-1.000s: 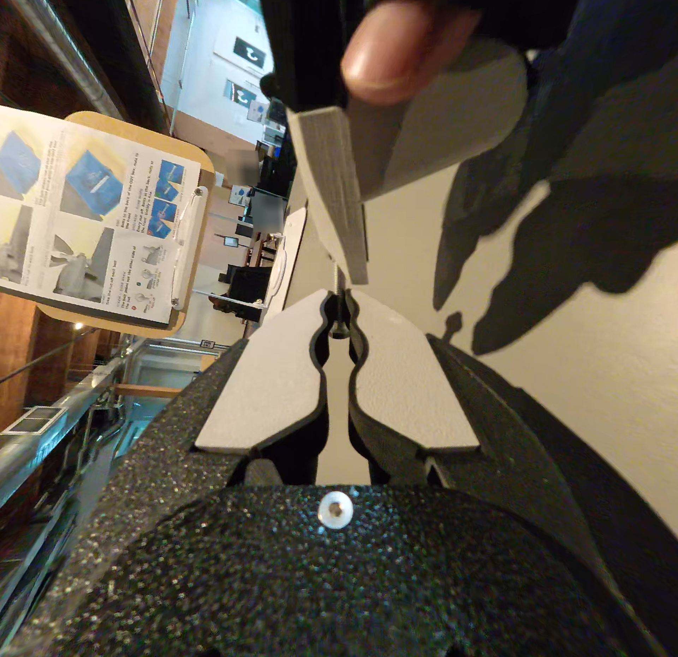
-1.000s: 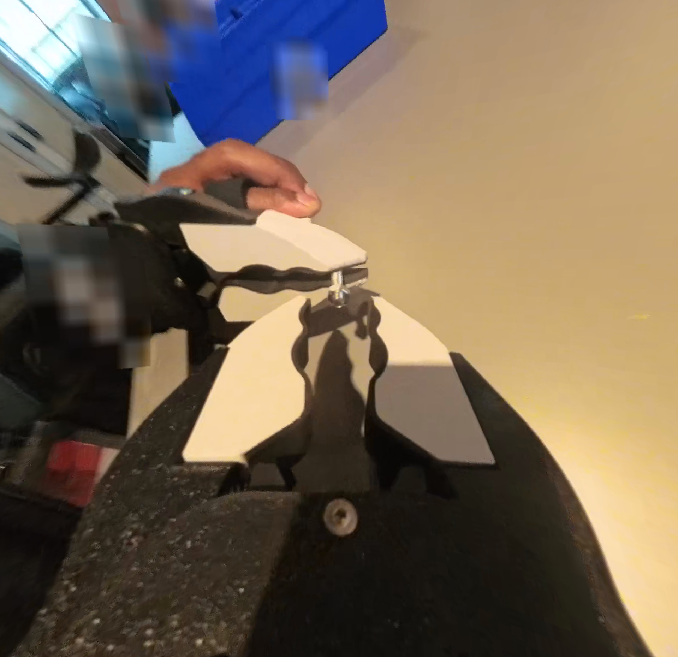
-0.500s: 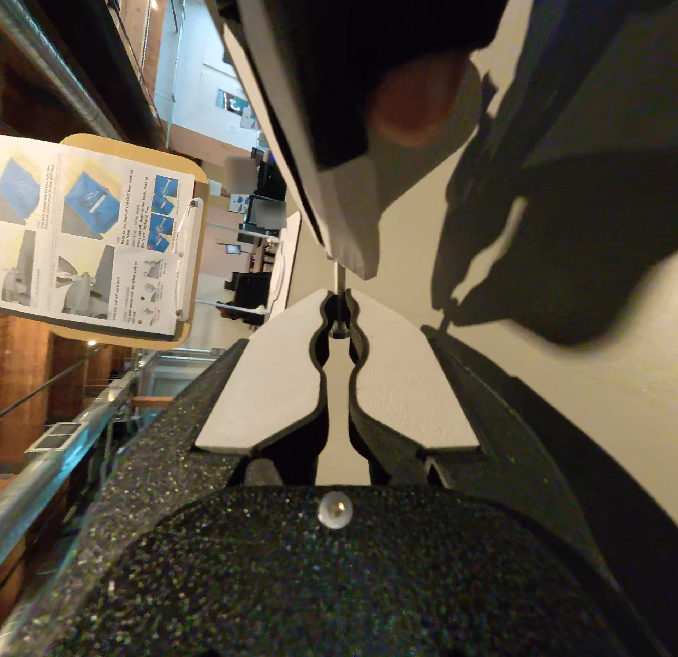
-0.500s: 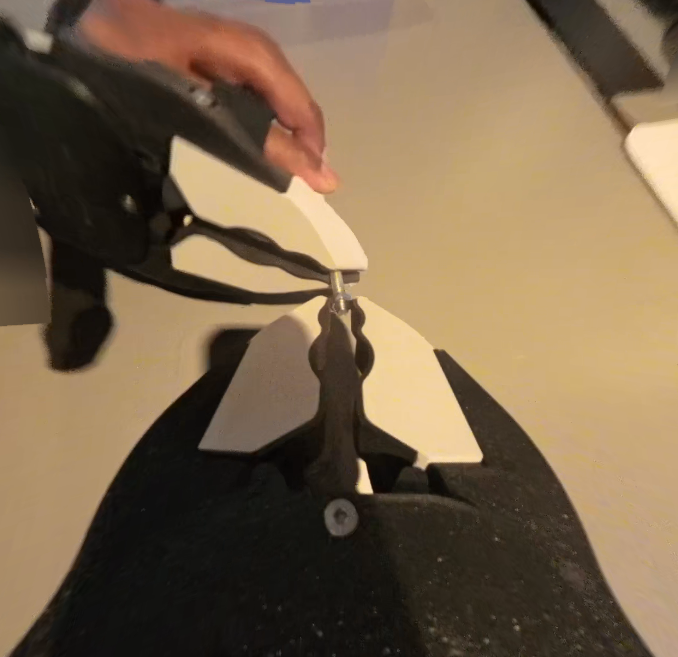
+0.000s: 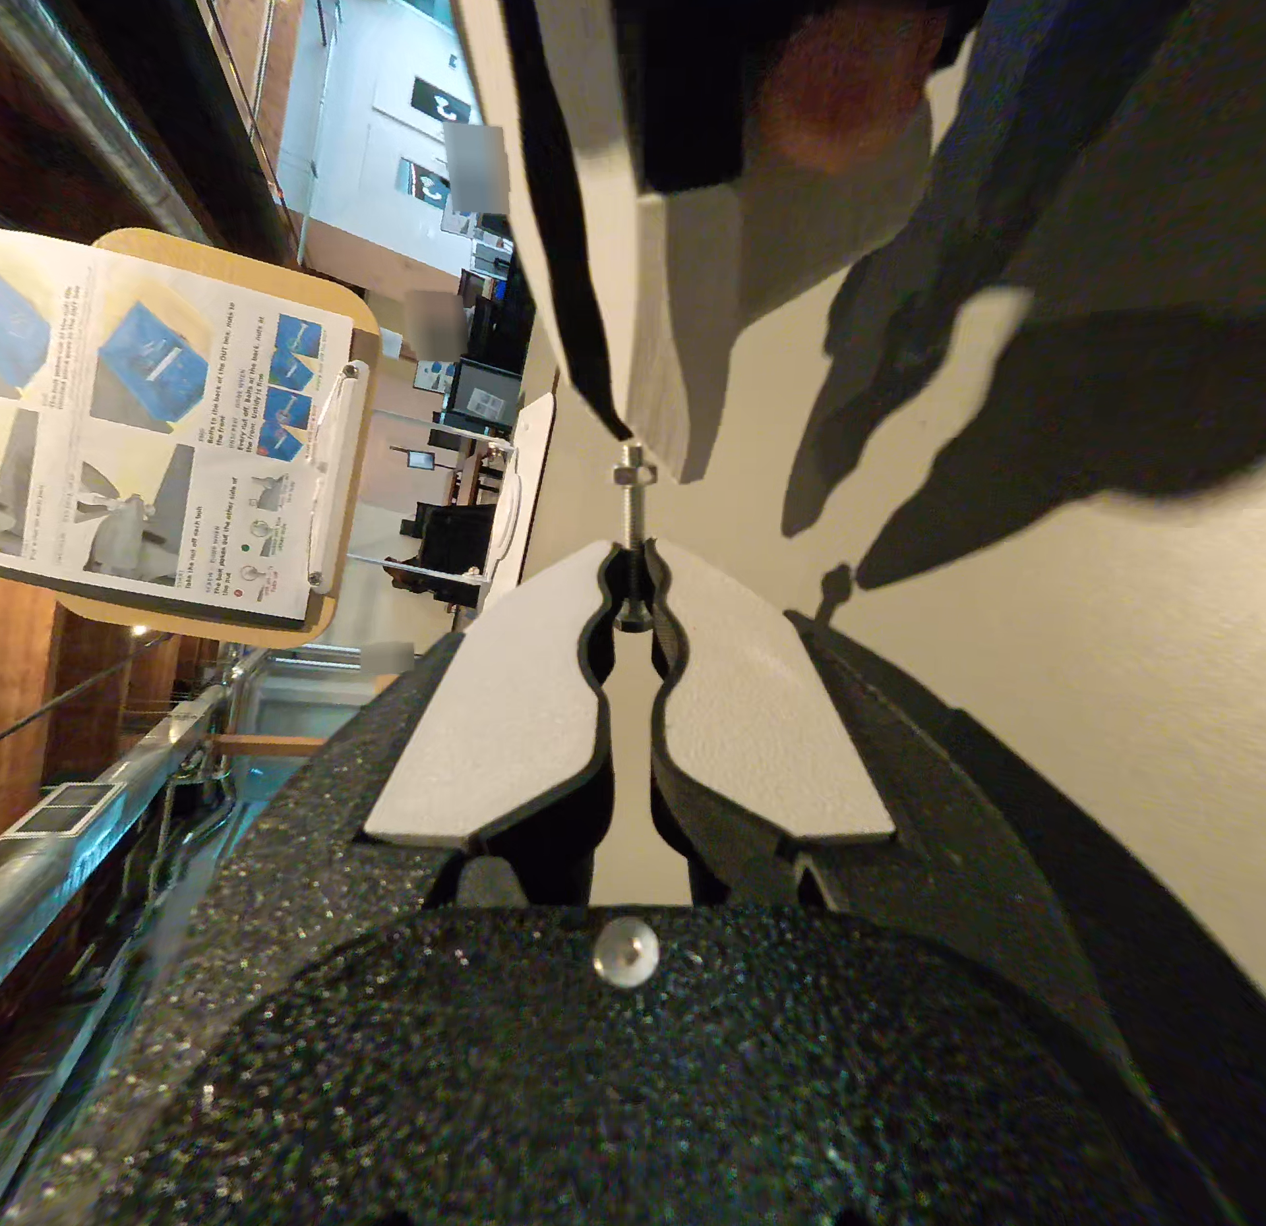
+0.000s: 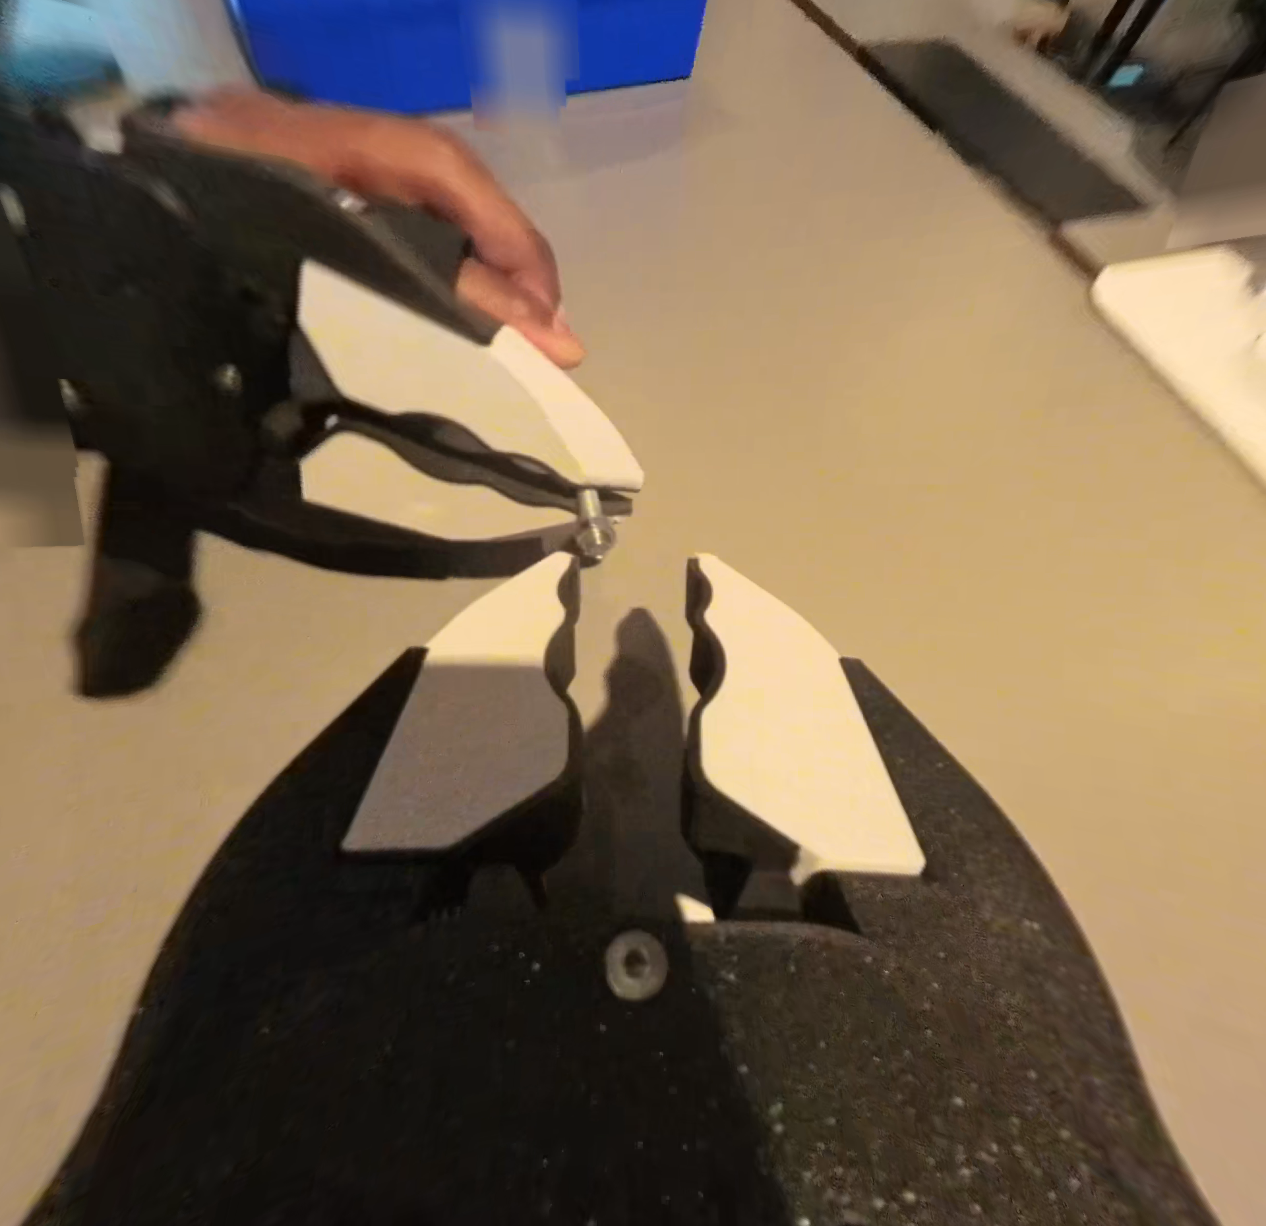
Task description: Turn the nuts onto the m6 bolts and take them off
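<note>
Right hand-held gripper [image 6: 630,563] has opened, releasing the nut [image 6: 593,534]

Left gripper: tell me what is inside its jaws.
The left gripper is shut on an M6 bolt; a nut sits near its free end. Its fingers cover part of the shank.

Right gripper [image 6: 630,563] jaws now spread apart, off the nut [image 6: 594,534]; earlier they pinched it. Nut now sits exposed near the bolt [image 5: 634,529] tip.

Speckled black gripper bodies [image 5: 616,1056], white-faced jaws with wavy black inner edges, silver centre screw [image 5: 625,951]
</note>
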The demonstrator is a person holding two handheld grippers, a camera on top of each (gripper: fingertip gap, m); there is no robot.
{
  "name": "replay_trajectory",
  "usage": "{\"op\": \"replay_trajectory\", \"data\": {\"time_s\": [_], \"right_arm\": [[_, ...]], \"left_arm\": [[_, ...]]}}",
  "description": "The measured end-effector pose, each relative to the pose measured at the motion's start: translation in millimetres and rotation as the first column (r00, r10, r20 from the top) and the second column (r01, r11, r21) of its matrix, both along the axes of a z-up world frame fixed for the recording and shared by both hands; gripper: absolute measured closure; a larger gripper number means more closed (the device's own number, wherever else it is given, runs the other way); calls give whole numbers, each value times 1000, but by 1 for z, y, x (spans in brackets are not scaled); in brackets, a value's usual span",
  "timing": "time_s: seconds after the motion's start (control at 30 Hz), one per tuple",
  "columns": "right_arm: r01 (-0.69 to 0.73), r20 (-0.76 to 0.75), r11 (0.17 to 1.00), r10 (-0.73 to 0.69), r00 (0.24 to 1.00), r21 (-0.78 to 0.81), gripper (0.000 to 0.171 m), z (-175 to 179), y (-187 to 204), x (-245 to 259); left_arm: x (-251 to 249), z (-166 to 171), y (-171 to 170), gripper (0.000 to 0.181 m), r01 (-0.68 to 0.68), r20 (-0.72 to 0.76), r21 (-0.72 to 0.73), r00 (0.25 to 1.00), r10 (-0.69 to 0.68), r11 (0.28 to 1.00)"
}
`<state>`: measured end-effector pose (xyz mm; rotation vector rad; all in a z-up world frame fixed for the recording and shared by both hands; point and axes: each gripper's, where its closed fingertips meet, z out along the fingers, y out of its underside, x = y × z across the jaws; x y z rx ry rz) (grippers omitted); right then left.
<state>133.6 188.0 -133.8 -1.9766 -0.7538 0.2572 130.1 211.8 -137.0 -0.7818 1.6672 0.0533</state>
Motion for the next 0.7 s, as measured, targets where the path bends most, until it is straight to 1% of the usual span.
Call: {"op": "replay_trajectory", "data": {"time_s": [0.07,0.13,0.17,0.23,0.27,0.3,0.33,0.37,0.4,0.43,0.47,0.5,0.53,0.57,0.6,0.63,0.7], "right_arm": [[-55,155,997,45,987,62,143,-1,-1,-5],[-98,252,992,75,965,81,146,-4,-2,-10],[-101,272,992,76,959,78,154,-6,-2,-11],[-64,237,997,50,970,51,160,-8,1,-11],[-37,177,999,35,984,11,160,-8,1,-11],[-4,86,999,9,996,-51,160,-9,1,-12],[29,-32,991,-34,999,-132,160,-10,1,-14],[54,-170,972,-95,981,-228,160,-11,1,-16],[56,-314,945,-163,935,-323,160,-11,0,-18],[29,-445,918,-218,869,-394,160,-9,0,-19],[-13,-547,902,-249,799,-431,160,-5,0,-20],[-52,-615,897,-257,746,-439,160,-2,0,-21],[-76,-649,899,-250,718,-430,160,0,-1,-20],[-77,-659,907,-240,713,-414,158,1,0,-18],[-58,-653,915,-240,718,-399,146,1,1,-15],[-39,-649,924,-237,723,-381,136,3,1,-12],[-25,-665,948,-203,719,-317,131,12,-1,-9]], "left_arm": [[0,-1,-1,176,4,-3,-4,1000,-4,1000],[0,-3,-2,176,9,-10,-2,1000,-9,1000],[0,-4,-3,176,12,-15,2,1000,-12,1000],[-1,-5,-2,176,8,-25,24,1000,-7,1000],[-1,-5,-1,176,3,-29,37,1000,-2,999],[-2,-5,0,176,-2,-35,55,999,4,998],[-3,-5,1,176,-9,-46,84,999,13,996],[-3,-5,2,176,-15,-57,111,998,21,994],[-3,-4,3,176,-17,-62,124,998,25,992],[-3,-3,3,176,-17,-57,122,998,24,992],[-3,-2,3,176,-18,-43,111,999,23,994],[-3,0,3,176,-19,-31,97,999,22,995],[-2,0,3,176,-24,-25,85,999,26,996],[-2,0,5,176,-36,-22,74,999,37,997],[-3,0,7,176,-51,-13,47,999,52,998],[-3,1,9,176,-67,6,-7,998,67,998],[-6,5,16,176,-100,53,-149,993,109,984]]}}
